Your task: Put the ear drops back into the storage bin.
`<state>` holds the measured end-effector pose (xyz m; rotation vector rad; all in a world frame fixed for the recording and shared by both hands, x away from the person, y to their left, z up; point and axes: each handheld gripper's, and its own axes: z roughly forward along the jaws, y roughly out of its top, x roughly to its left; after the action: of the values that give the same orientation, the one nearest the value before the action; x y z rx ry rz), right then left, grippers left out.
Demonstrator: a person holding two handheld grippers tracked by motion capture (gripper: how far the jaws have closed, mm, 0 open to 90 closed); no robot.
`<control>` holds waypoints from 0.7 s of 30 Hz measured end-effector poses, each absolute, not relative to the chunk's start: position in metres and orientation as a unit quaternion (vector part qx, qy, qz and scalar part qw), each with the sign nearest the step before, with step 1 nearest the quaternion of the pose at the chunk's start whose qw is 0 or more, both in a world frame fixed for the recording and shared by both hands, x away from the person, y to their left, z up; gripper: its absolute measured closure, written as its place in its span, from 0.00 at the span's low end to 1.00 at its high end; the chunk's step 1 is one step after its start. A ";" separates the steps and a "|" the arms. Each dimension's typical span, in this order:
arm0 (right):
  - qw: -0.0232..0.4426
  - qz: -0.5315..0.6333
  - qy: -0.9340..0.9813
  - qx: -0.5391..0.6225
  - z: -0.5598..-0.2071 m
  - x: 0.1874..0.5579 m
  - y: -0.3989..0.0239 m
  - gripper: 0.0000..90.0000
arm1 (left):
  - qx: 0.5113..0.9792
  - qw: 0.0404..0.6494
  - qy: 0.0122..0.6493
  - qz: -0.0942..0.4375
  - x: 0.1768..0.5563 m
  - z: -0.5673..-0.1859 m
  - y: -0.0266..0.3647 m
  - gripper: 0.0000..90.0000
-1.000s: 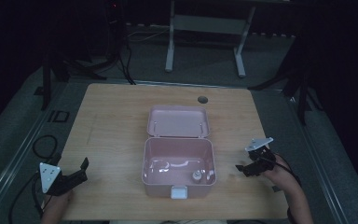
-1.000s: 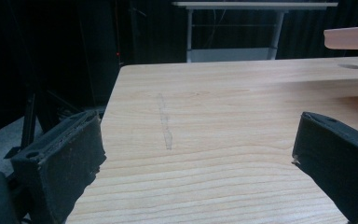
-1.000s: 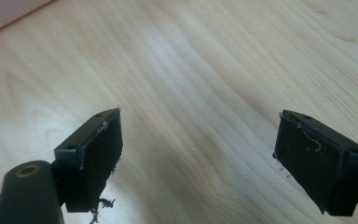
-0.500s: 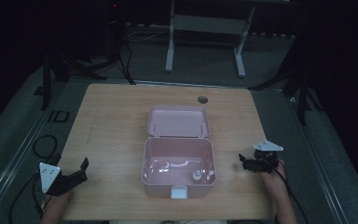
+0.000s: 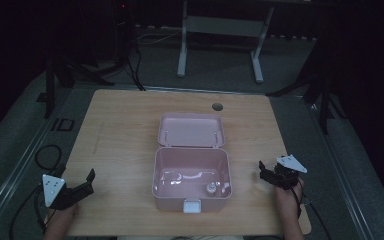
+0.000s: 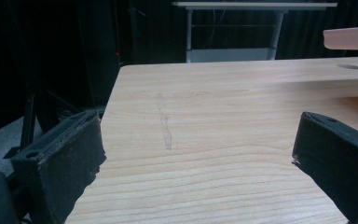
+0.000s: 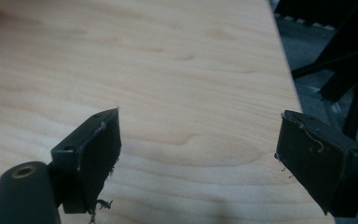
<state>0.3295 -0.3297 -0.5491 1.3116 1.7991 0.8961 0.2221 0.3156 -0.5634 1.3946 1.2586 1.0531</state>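
An open pink box (image 5: 190, 169) stands at the middle of the wooden table (image 5: 125, 135), its lid (image 5: 191, 130) laid back behind it. Inside lie a small round grey piece (image 5: 211, 188) and a pale curved streak (image 5: 180, 176). My left gripper (image 5: 87, 182) rests at the front left of the table, well left of the box, open and empty. In the left gripper view its jaws (image 6: 196, 154) stand wide apart over bare wood. To the right of the box, my right gripper (image 5: 263, 173) is open as well, with only wood between its jaws (image 7: 198, 154).
A white latch (image 5: 192, 205) sticks out at the box's front. A round hole (image 5: 217, 106) is set in the table behind the lid. The table's right edge (image 7: 286, 70) runs close to my right gripper. Cables and a metal stand (image 5: 220, 25) are on the dark floor beyond.
My right gripper has shifted slightly and its forearm has swung in to come straighter from the front edge. The left gripper and the box have not moved.
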 end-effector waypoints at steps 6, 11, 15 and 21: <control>0.383 0.375 0.661 0.525 -0.549 0.321 -0.335 0.15 | 0.571 0.474 0.514 0.430 0.222 -0.563 0.316 0.02; 0.398 0.384 0.658 0.511 -0.549 0.318 -0.334 0.15 | 0.571 0.474 0.514 0.431 0.222 -0.563 0.315 0.02; 0.400 0.390 0.656 0.508 -0.549 0.317 -0.333 0.15 | 0.571 0.474 0.514 0.430 0.222 -0.563 0.316 0.02; 0.398 0.390 0.650 0.516 -0.549 0.318 -0.337 0.15 | 0.571 0.474 0.514 0.430 0.222 -0.563 0.316 0.02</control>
<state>0.3179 -0.3369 -0.5487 1.3075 1.6468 0.9872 0.2222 0.3155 -0.5634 1.3959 1.2586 1.0529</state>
